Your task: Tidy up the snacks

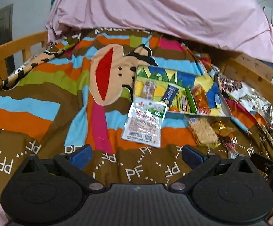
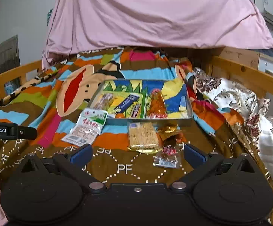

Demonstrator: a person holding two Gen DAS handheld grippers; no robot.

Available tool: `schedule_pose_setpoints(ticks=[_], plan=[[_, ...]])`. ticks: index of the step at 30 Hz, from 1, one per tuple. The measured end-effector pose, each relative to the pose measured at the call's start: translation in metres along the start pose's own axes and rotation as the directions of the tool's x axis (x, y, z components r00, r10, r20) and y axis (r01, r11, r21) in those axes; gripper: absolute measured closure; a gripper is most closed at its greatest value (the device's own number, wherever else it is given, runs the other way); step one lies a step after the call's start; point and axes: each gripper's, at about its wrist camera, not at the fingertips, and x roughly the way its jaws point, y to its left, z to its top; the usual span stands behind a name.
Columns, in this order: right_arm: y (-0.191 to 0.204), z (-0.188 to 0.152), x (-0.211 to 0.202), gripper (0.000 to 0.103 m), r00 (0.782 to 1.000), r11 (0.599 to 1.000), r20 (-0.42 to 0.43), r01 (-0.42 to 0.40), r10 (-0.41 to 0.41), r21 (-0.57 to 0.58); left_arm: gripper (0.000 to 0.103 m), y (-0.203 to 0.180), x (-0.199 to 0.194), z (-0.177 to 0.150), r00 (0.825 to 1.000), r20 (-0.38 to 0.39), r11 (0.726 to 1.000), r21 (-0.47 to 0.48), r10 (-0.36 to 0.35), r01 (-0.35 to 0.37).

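The snack tray (image 2: 190, 111) is sitting at frame centre on the bed blanket (image 2: 42, 113), collecting sorted items. A white packet (image 2: 87, 128), a cracker pack (image 2: 143, 136) and a gold wrapper (image 2: 169, 130) are lying below it, awaiting pickup. Both the left tongs (image 1: 135, 155) and the right tongs (image 2: 136, 153) are hovering spread and empty.

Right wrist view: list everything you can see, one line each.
Tray: 1, grey rim, colourful print, mid-bed; holds several snacks.
White-green pouch: 1, overlapping the tray's front-left corner.
Clear cracker pack: 1, beige, before tray.
Gold wrapper: 1, right of crackers.
Small clear packet: 1, red-white, nearest.
Blanket: 1, striped, monkey print.
Pink sheet: 1, behind.
Bed rail: wooden, both sides.
Left gripper: open, empty.
Right gripper: open, empty.
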Motion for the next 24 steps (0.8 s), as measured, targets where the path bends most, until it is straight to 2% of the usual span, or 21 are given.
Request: schedule_pose_setpoints(ticks=[7,15,24], plan=[[-0.002,0.001,0.015,0.001,0.997,1.0,-0.071,-0.021,0.021,0.014,0.0,-0.003,0.018,0.007,0.995,-0.097,0.999,0.016,-0.033,0.035],[0.0,0.007,0.039,0.001,0.992,0.999,-0.117,-0.043,0.042,-0.006,0.0,-0.002,0.044,0.023,0.989,-0.139,0.999,0.001,-0.047,0.048],[0.001,0.014,0.08,0.001,0.987,0.995,-0.147,-0.073,0.063,-0.065,0.0,-0.001,0.091,0.04,0.984,-0.173,0.997,0.048,-0.047,0.057]])
